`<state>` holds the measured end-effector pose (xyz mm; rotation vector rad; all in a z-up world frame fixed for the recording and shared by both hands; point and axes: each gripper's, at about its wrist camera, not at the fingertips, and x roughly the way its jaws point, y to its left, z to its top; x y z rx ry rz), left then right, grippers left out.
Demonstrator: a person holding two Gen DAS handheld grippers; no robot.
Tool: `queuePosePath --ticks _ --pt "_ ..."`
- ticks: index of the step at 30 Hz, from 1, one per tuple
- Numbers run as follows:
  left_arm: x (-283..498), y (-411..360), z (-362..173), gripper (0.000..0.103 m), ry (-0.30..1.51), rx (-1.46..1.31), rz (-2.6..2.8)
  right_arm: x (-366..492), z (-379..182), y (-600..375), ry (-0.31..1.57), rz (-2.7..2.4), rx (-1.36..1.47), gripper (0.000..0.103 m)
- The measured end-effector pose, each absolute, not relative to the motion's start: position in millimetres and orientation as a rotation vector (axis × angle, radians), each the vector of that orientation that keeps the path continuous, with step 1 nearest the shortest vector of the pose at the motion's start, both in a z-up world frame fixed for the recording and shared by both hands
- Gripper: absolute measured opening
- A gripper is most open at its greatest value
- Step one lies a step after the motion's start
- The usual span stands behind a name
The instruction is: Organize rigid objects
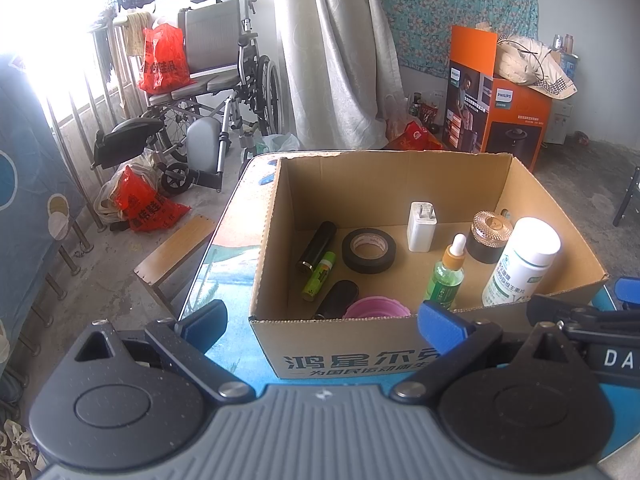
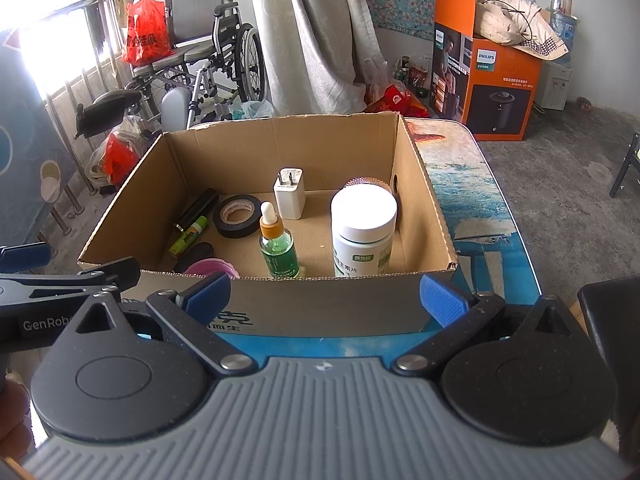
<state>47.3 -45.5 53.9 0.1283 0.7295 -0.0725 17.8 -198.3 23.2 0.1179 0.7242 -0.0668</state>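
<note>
Holding both grippers, left (image 1: 322,320) and right (image 2: 324,296), jaws spread wide and empty. We see the cardboard box (image 2: 320,304) just ahead.

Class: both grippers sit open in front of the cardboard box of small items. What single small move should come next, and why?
Probably ease the right gripper forward over the near wall of the brown cardboard box toward the white-capped pill bottle. Its jaws are open and empty, and that bottle stands upright nearest them, with the green dropper bottle apart on its left.
</note>
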Motion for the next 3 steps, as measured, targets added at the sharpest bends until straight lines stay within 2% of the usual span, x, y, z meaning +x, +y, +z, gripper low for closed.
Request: queuePosePath --ticks 3 --pt "46.1 -45.1 51.7 0.102 0.730 0.127 -0.073 18.0 23.4 -198.4 0.725 -0.067 0.118 0.102"
